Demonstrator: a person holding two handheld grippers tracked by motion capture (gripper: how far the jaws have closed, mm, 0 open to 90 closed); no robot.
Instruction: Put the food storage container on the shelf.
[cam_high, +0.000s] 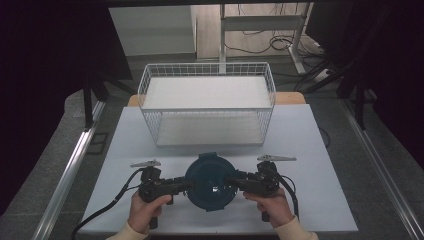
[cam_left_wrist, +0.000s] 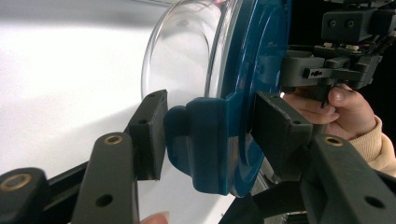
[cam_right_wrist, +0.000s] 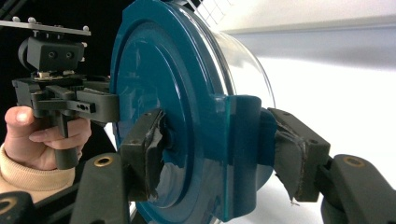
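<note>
At the near edge of the white table (cam_high: 310, 150), the left gripper (cam_high: 184, 185) and right gripper (cam_high: 238, 182) each clamp a side latch of the round glass bowl with dark-blue plastic lid (cam_high: 210, 181), sharing its weight; beyond stands the white wire basket (cam_high: 150, 80), probably its destination

My worktop is a white table (cam_high: 310, 165) filling the lower middle of the high view, its far edge showing a strip of wood. Directly on it, in the upper centre of the frame, stands a white wire basket (cam_high: 207, 107) with a pale flat floor. Its front wall faces me, near the middle of the frame.
</note>
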